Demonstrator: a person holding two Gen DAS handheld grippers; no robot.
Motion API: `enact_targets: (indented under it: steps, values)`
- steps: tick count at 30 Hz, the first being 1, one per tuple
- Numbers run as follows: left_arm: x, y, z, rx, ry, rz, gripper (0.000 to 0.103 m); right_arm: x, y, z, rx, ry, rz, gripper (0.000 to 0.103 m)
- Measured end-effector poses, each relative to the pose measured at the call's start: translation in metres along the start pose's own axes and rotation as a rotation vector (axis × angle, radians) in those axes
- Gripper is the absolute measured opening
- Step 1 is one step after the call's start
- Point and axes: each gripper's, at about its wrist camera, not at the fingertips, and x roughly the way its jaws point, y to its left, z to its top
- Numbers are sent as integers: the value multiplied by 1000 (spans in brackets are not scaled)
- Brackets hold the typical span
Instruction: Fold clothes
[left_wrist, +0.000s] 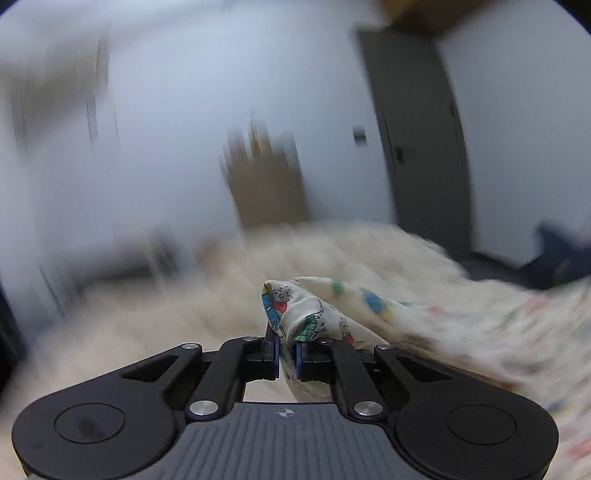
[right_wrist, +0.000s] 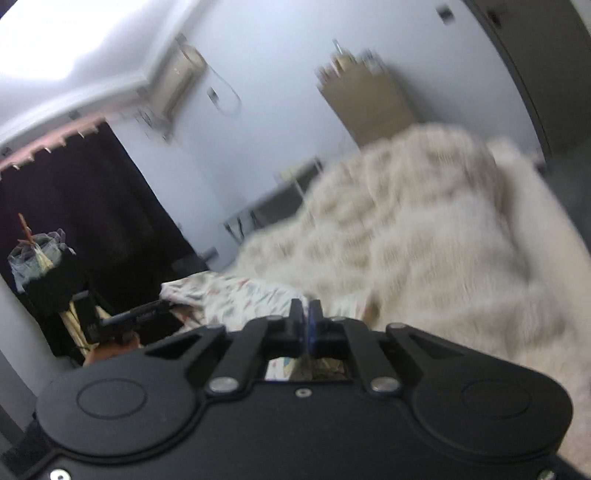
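Fuzzy cream blanket (right_wrist: 424, 236) under printed garment (left_wrist: 314, 314) (blurry); left tool (left_wrist: 286, 356) clamps its corner, right tool (right_wrist: 306, 325) pinches its edge.

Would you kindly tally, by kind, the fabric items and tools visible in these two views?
Printed garment: 1, pinched in the left tool
Cream fuzzy blanket: 1
Tools: 2, counting the right tool, which is closed
Total: 4
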Motion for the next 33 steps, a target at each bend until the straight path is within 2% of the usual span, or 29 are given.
enact_targets:
  steps: [1, 3, 4, 5, 6, 8, 11, 12, 13, 15, 17, 19, 22, 25, 29, 33]
  values:
    - [-14, -1, 7, 91, -75, 73, 6, -7, 6, 7, -5, -41, 16, 0]
    - [-29, -1, 4, 206, -132, 167, 7, -25, 6, 14, 3, -109, 35, 0]
    - [-33, -1, -4, 263, -125, 190, 8, -34, 5, 17, 7, -143, 44, 0]
    - [-35, -2, -15, 323, -96, 192, 8, -37, 2, 19, 10, -135, 33, 0]
    - [-35, -1, -37, 380, -7, 129, 10, -39, -2, 20, 13, -121, 19, 0]
    - [-32, 1, -56, 395, 66, 73, 10, -37, -11, 20, 22, -74, -9, 0]
    - [-29, 14, -105, 311, 231, -35, 10, -21, -20, 17, 36, 33, -46, 13]
    - [-31, 17, -112, 286, 249, -53, 10, -13, -22, 15, 36, 69, -51, 24]
    - [-33, 20, -118, 261, 267, -70, 11, -5, -22, 12, 27, 102, -67, 41]
    - [-40, 23, -126, 233, 294, -106, 14, 12, -18, 8, -4, 158, -98, 49]
    - [-48, 23, -130, 233, 312, -114, 31, 22, -11, 4, -33, 204, -121, 52]
    - [-46, 22, -133, 224, 308, -104, 53, 36, 0, -1, -66, 256, -163, 54]
    - [-56, 21, -134, 135, 337, -117, 68, 40, 18, -15, -102, 286, -184, 56]
    - [-64, 8, -137, 91, 389, -92, 76, 37, 34, -29, -130, 319, -199, 60]
    - [-80, -8, -136, 86, 396, -71, 85, 35, 48, -51, -185, 383, -217, 59]
    - [-94, -13, -130, 27, 389, -93, 92, 11, 76, -74, -253, 406, -249, 60]
